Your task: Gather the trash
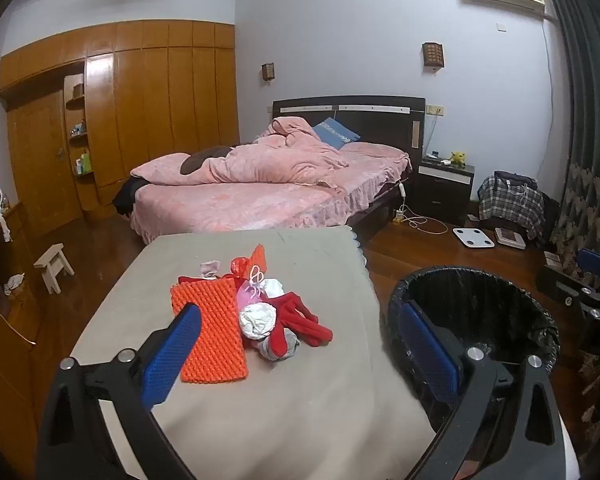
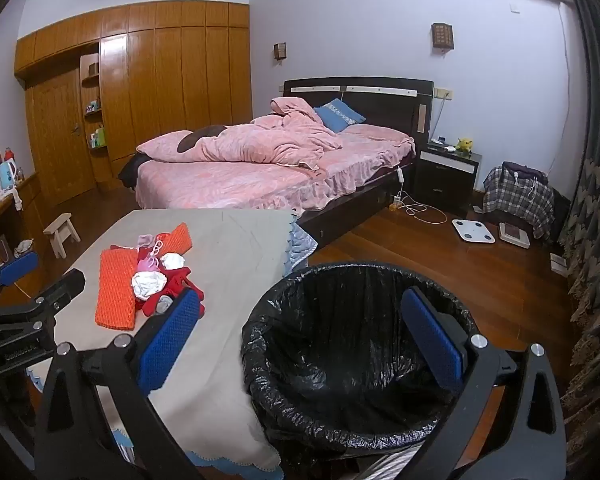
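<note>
Hovering over worktop (image 1: 320, 400) | left tool (image 1: 300, 356) and right tool (image 2: 300, 344) both spread wide, empty | trash pile (image 1: 256, 312) at 11 o'clock of bin (image 2: 352, 360) | risk: loose wrappers slip, orange mesh sheet (image 1: 210, 336) snags, bin liner gets dragged.

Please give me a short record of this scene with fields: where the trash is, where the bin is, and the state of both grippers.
trash: pile of orange foam netting, red scraps and white wads on the table
bin: black-lined bin beside the table, looks empty
left gripper: open, holding nothing
right gripper: open, above the bin, holding nothing
</note>
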`<state>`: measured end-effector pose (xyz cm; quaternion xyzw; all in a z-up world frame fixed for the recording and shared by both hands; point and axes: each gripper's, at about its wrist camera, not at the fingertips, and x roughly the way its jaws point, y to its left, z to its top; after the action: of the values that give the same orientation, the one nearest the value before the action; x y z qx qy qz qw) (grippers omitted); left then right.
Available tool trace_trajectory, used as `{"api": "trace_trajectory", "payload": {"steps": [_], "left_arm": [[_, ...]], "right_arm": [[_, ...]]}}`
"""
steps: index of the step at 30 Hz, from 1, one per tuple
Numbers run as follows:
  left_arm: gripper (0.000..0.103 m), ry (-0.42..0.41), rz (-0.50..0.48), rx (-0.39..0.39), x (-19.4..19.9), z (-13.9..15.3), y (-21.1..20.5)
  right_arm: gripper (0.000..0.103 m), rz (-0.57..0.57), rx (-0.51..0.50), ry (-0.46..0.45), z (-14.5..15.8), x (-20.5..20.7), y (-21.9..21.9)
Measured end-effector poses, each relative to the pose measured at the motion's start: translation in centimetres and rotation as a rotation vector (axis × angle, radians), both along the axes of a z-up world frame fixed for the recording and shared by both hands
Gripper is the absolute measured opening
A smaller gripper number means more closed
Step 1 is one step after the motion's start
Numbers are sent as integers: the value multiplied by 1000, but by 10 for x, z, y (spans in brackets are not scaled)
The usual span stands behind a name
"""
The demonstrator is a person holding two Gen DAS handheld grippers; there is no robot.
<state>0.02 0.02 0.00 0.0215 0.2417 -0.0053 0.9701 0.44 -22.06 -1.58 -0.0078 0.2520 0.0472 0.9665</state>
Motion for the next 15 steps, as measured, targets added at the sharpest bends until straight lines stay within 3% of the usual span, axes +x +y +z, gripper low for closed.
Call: {"api": "trace_trajectory", "payload": {"steps": [15], "left_arm": [[97, -4, 8, -2, 1, 0, 1]], "right_arm": [[98, 0, -2, 2, 1, 1, 1]]}}
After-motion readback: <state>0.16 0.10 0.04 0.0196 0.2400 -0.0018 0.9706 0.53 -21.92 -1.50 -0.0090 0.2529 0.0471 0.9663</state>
